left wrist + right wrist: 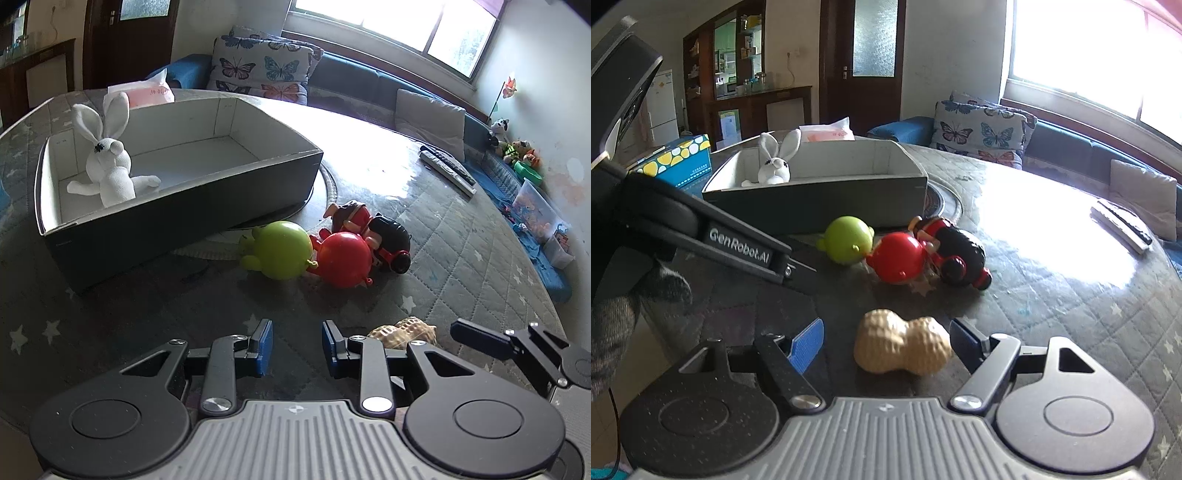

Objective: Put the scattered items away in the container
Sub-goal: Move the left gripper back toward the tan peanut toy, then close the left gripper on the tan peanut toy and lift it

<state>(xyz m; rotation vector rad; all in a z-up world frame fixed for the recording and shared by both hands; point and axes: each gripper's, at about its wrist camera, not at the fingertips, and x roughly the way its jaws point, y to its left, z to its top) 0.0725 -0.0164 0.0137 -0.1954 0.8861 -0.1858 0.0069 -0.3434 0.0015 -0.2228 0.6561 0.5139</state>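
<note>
A grey box point(192, 206) with a white inside stands on the quilted table and holds a white plush rabbit point(110, 162); the box point(820, 206) and rabbit point(774, 162) also show in the right wrist view. In front of it lie a green round toy point(280, 249), a red round toy point(343, 260) and a red-black figure point(373, 229). A tan peanut-shaped toy point(901, 349) lies on the table between my right gripper's point(886, 343) wide-open fingers, untouched. My left gripper point(297, 347) is open and empty, short of the toys.
A remote control point(447, 170) lies at the table's far right. A blue patterned box point(676, 162) stands left of the grey box. A pink tissue pack point(147, 92) sits behind it. A sofa with butterfly cushions point(258, 66) runs along the window.
</note>
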